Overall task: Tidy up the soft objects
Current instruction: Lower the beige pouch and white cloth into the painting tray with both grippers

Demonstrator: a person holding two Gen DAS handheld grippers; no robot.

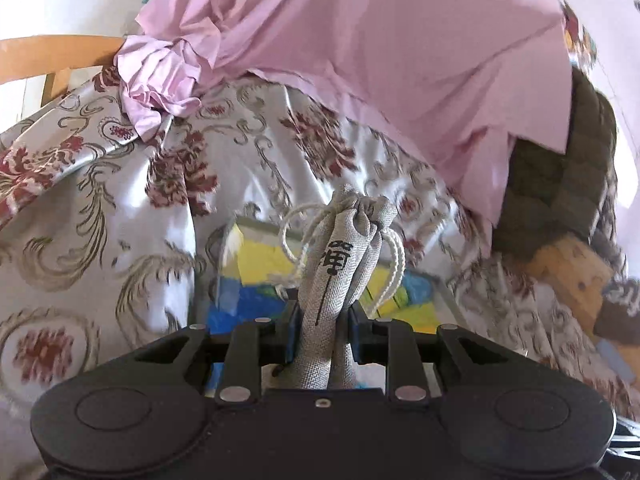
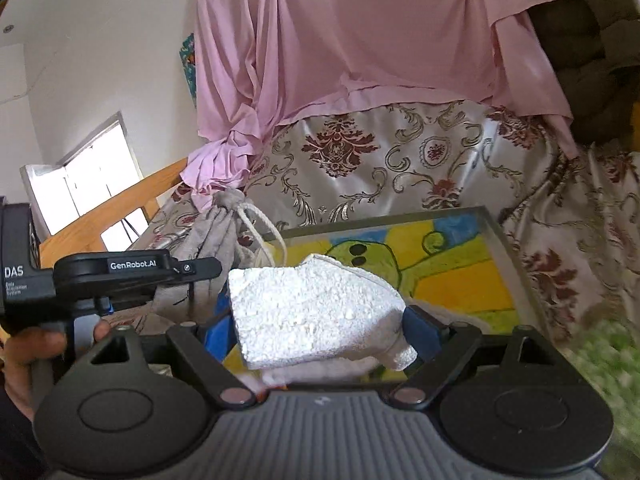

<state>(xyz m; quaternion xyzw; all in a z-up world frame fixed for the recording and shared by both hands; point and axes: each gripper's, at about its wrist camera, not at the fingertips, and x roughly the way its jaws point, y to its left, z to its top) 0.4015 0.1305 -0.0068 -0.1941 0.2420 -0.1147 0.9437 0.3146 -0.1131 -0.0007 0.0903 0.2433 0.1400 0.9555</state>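
Note:
My left gripper (image 1: 322,320) is shut on a grey drawstring pouch (image 1: 340,264) with black characters and a white cord, held upright above a tray with a colourful yellow, blue and green drawing (image 1: 260,256). My right gripper (image 2: 316,320) is shut on a white foam-like soft block (image 2: 312,308), held above the same tray (image 2: 500,248). In the right wrist view the left gripper (image 2: 200,270) and its pouch (image 2: 216,236) show at left, beside the foam block.
A floral satin cloth (image 1: 240,148) covers the furniture around the tray. A pink cloth (image 1: 380,60) drapes over the back. A dark knitted cushion (image 1: 560,184) lies at right. A wooden rail (image 2: 120,216) and a window (image 2: 88,176) are at left.

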